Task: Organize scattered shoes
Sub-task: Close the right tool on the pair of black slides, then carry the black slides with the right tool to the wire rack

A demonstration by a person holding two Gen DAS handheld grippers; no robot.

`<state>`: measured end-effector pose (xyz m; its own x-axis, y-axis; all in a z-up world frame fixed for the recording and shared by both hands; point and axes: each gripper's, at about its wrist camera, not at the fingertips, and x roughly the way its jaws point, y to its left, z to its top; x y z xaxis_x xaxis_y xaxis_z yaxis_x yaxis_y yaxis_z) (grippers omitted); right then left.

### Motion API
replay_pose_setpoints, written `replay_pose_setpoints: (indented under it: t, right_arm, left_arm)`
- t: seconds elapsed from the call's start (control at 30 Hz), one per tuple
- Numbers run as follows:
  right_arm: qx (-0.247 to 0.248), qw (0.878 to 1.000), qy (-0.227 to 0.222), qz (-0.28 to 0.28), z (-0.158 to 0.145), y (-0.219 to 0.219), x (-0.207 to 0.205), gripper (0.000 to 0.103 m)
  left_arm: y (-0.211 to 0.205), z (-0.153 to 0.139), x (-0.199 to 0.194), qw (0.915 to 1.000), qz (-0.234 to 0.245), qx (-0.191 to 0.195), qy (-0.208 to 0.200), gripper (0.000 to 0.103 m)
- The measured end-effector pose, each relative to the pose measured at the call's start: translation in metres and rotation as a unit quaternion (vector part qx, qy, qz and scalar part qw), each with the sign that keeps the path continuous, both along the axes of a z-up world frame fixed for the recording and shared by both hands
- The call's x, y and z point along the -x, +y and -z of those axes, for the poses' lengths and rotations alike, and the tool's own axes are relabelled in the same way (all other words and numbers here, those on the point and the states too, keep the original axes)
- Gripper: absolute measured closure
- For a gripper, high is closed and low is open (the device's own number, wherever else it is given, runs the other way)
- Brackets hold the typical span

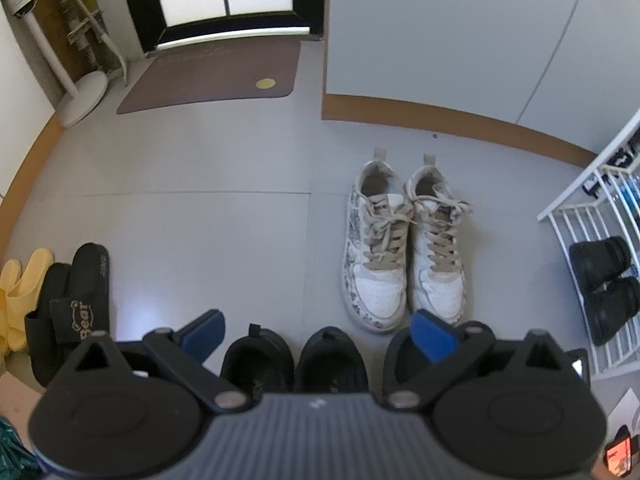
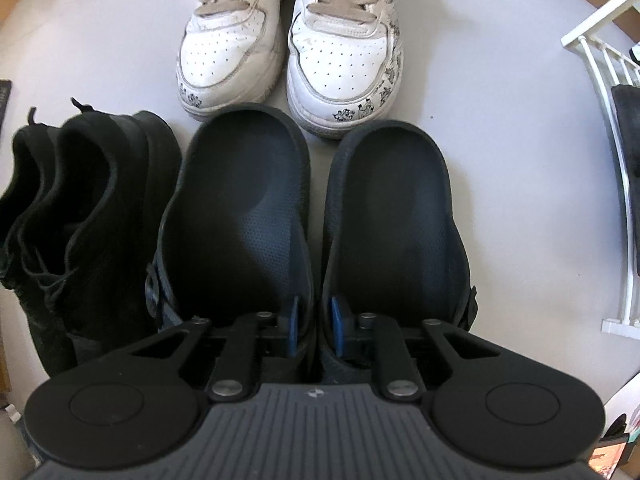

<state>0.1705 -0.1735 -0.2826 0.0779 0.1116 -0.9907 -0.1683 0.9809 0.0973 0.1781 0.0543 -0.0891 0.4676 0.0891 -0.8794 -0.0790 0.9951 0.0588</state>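
Note:
My left gripper (image 1: 320, 334) is open and empty, above a pair of black sneakers (image 1: 294, 362) on the grey floor. A pair of white sneakers (image 1: 402, 248) with beige laces stands side by side ahead and to the right. In the right wrist view my right gripper (image 2: 315, 322) is shut on the adjoining inner walls of a pair of dark navy clogs (image 2: 240, 216), one blue finger (image 2: 338, 320) inside each clog. The black sneakers (image 2: 80, 216) sit left of the clogs, and the white sneakers (image 2: 288, 52) toe to toe beyond them.
Black slippers (image 1: 72, 312) and yellow slippers (image 1: 20, 288) lie at the left. A white shoe rack (image 1: 592, 240) holding black shoes (image 1: 604, 284) stands at the right. A brown doormat (image 1: 212, 76), a white fan base (image 1: 82, 96) and a grey cabinet (image 1: 460, 40) are farther back.

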Motion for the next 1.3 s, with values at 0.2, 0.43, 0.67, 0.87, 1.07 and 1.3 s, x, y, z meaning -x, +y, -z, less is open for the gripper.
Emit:
replay_pose_setpoints:
  t: [0.2,0.43,0.67,0.87,1.07,1.3]
  right_arm:
    - [-0.02,0.999,-0.021,0.021,-0.027,-0.012,0.004,0.084]
    - [-0.058,0.994,-0.073,0.066,-0.086,-0.039,-0.001,0.084]
    - [-0.081,0.983,-0.123,0.111,-0.135,-0.07,-0.005,0.084]
    - [-0.086,0.97,-0.168,0.156,-0.166,-0.104,-0.003,0.086]
    - [-0.08,0.957,-0.193,0.202,-0.177,-0.143,-0.001,0.086]
    - [-0.052,0.938,-0.212,0.269,-0.176,-0.196,-0.006,0.087]
  left_arm:
    - [-0.005,-0.002,0.001,1.0,0.004,0.002,-0.004,0.002]
    - [-0.009,-0.003,0.002,1.0,0.007,0.0,-0.003,0.002]
    - [-0.021,-0.012,0.007,0.9996,0.021,0.008,-0.016,0.002]
    - [-0.03,-0.016,0.008,0.9993,0.028,0.009,-0.024,0.002]
    - [-0.038,-0.016,0.012,0.9989,0.039,0.004,-0.026,0.002]
    - [-0.042,-0.016,0.012,0.9988,0.041,0.003,-0.028,0.002]
